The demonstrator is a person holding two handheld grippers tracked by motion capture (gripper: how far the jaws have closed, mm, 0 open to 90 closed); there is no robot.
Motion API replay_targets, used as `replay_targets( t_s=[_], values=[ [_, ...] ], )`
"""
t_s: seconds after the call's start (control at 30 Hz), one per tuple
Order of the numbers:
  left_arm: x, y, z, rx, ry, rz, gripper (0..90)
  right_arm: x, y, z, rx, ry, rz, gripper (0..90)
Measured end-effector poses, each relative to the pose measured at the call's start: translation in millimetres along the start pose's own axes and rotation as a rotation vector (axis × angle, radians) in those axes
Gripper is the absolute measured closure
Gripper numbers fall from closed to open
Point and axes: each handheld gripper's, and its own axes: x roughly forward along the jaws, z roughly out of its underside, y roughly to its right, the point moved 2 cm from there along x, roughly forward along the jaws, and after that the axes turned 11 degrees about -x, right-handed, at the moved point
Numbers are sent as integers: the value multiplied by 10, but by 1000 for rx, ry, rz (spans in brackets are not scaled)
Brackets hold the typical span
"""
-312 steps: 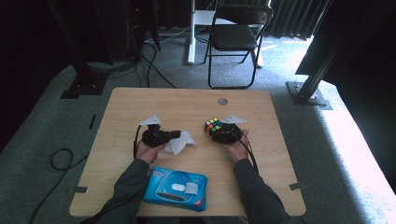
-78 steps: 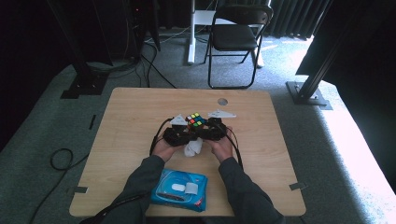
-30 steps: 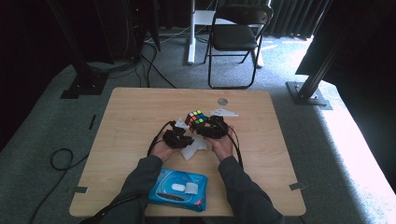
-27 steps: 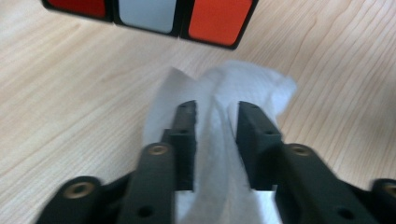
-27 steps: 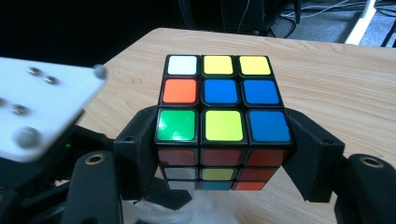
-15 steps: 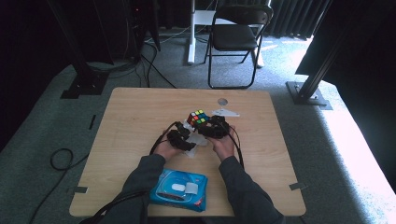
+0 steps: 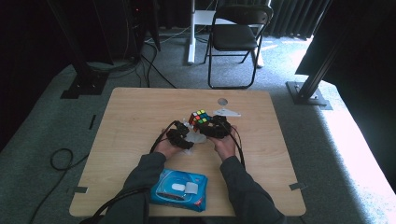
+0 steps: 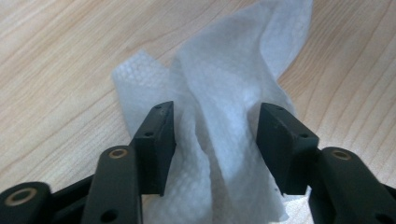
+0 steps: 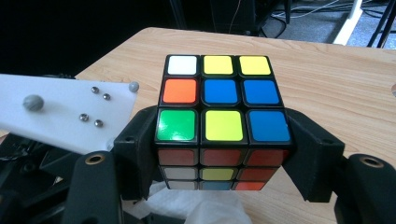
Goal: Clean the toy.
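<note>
Seen from above, two hands meet at mid-table. The right gripper [image 7: 212, 126] clamps a puzzle cube [image 7: 200, 117] – its own view shows the jaws pressed on the cube's sides. The left gripper [image 8: 215, 140] has just been opening – its jaws stand apart around a crumpled white wipe [image 8: 224, 112] on the table [image 7: 126, 116].

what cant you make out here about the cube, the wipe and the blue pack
- Cube: underside and far faces hidden by its own body and the right hand-held gripper in the right gripper view.
- Wipe: near end cut off by the left gripper view's bottom edge.
- Blue pack: label print too small in the high view.
</note>
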Motion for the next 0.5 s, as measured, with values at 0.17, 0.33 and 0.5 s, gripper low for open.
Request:
replay_targets(
  t_s=[0.17,0.33,0.5],
  values=[
    [1,-11,-2,0,-7,1,509,-1,6,1,2,1,1,343],
    [-18,-12,6,8,-14,-2,655,4,7,3,2,2,1,343],
    [-40,5,24,38,-25,2,819,8,2,8,4,1,1,343]
  ],
)
